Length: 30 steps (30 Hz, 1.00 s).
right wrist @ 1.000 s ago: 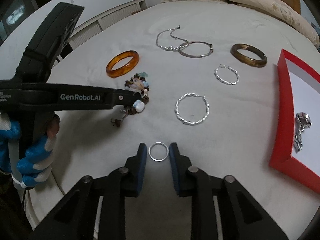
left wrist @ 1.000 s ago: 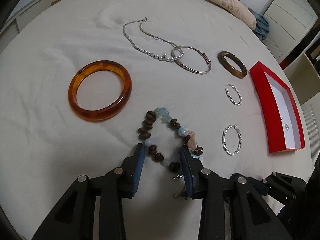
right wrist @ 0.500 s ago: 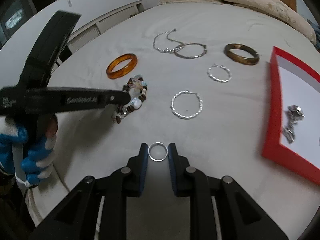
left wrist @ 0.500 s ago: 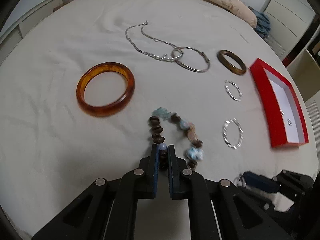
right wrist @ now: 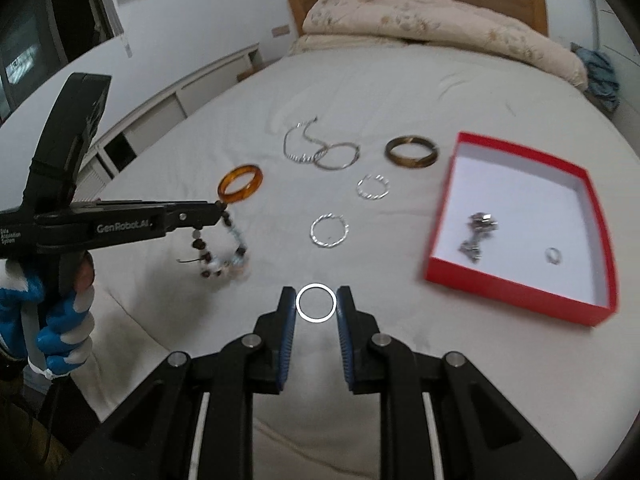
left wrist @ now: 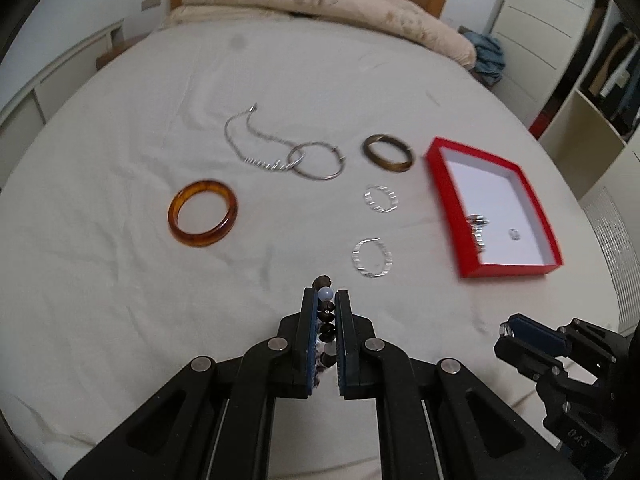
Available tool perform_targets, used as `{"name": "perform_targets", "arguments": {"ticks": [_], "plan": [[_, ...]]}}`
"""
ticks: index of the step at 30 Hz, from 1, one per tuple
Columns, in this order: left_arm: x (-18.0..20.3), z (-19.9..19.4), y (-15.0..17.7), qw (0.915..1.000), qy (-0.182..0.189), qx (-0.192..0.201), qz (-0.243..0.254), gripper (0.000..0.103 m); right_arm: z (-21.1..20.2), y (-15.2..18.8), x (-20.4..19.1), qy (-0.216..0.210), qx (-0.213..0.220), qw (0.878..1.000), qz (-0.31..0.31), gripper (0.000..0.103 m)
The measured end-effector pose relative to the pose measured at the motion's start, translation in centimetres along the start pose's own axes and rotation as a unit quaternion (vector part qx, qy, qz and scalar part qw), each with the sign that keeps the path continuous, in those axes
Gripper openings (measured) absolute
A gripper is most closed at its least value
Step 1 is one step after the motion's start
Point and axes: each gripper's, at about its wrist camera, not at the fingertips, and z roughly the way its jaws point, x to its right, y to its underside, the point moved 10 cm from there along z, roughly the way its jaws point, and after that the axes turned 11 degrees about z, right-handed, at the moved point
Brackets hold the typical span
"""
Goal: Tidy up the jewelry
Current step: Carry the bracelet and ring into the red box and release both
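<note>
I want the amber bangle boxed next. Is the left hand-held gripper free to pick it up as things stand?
Probably not yet. The left hand-held gripper is shut on the beaded bracelet, which hangs from it above the bed. The amber bangle lies uncovered on the sheet, so only the full grip is in the way.

A thin silver ring [right wrist: 315, 303] is held between the pads of the right gripper [right wrist: 316, 308] above the bed [right wrist: 400, 92] — at left, a beaded bracelet [right wrist: 222, 246] dangles from the left gripper [right wrist: 218, 210]; a red box [right wrist: 516, 280] lies right.
</note>
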Motion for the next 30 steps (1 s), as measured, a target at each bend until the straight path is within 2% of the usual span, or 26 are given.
{"name": "perform_targets", "arguments": {"ticks": [10, 15, 23, 30], "plan": [[5.9, -4.7, -2.0, 0.9983, 0.006, 0.038, 0.043, 0.008, -7.4, 0.1, 2.5, 0.013, 0.059, 0.998, 0.021, 0.019], [9.7, -5.4, -3.1, 0.9961, 0.018, 0.045, 0.074, 0.008, -10.1, 0.6, 5.1, 0.026, 0.076, 0.996, 0.04, 0.019], [15.7, -3.1, -6.1, 0.9902, 0.05, 0.042, 0.124, 0.008, -11.5, 0.0, 11.3, 0.059, 0.086, 0.992, 0.072, 0.019], [19.3, 2.0, -10.7, 0.9863, 0.072, 0.033, 0.145, 0.008, -8.5, -3.9, 16.2, 0.075, 0.079, 0.991, 0.077, 0.019]]}}
